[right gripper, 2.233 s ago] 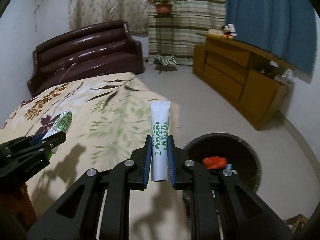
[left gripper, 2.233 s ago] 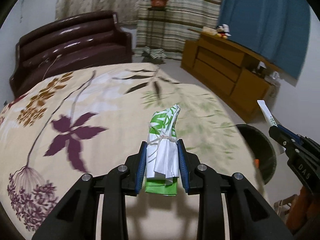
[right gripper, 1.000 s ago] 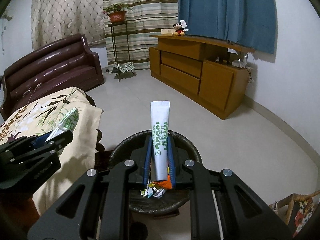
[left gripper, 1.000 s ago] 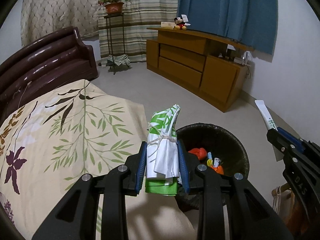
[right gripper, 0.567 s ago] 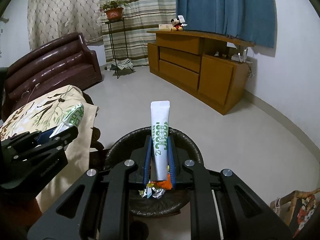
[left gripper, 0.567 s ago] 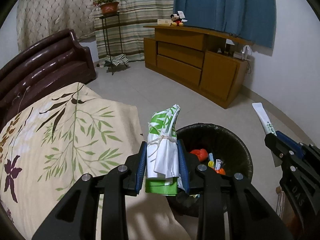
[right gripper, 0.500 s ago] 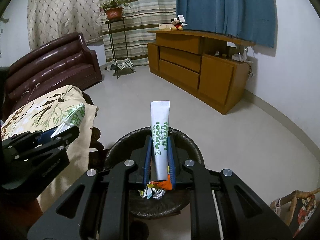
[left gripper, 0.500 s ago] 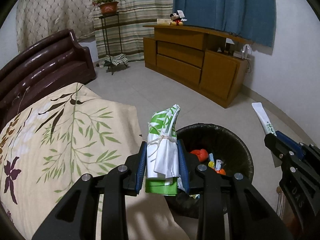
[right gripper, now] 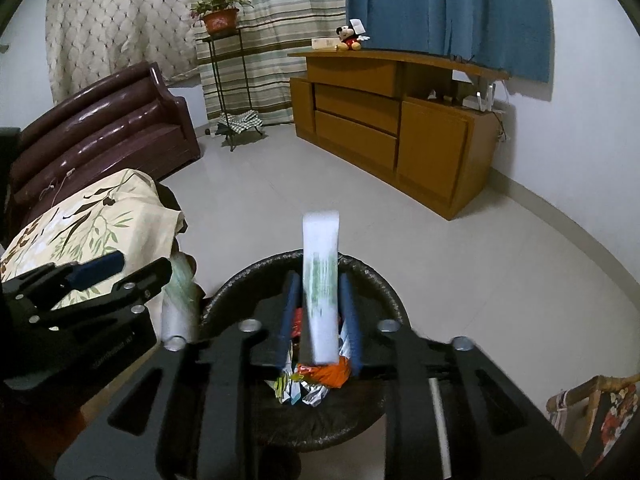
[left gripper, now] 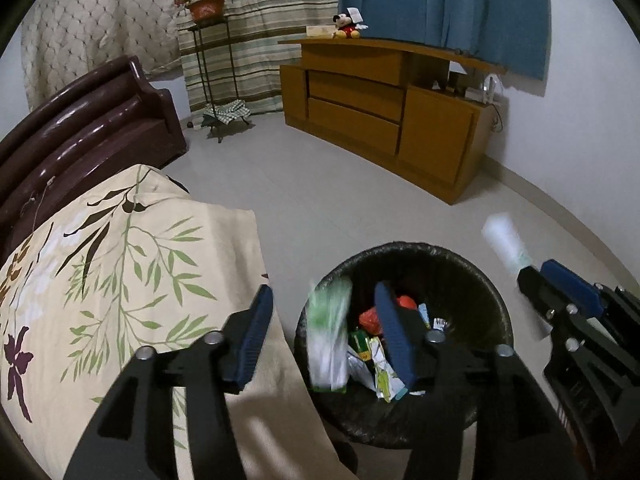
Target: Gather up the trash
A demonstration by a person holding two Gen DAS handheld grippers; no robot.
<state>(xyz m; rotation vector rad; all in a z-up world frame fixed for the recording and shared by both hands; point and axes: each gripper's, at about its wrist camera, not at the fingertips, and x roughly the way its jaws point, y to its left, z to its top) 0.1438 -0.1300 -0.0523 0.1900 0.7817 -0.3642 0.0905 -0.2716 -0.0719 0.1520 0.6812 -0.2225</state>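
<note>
The green-and-white wrapper bundle (left gripper: pixel 329 334), blurred, hangs loose between the spread jaws of the left tongs (left gripper: pixel 326 334), at the near-left rim of the black trash bin (left gripper: pixel 486 286), its long axis upright. It looks released and dropping; whether it clears the rim I cannot tell. The white tube (right gripper: pixel 320 286), also blurred and upright, stands between the right tongs (right gripper: pixel 319 316), whose jaws are apart with gaps on both sides, directly above the bin's wrappers (right gripper: pixel 316 380). Each piece lies straight below its own tongs. The floral bedspread (left gripper: pixel 100 264) lies left; a wooden cabinet (left gripper: pixel 384 120) stands far.
</note>
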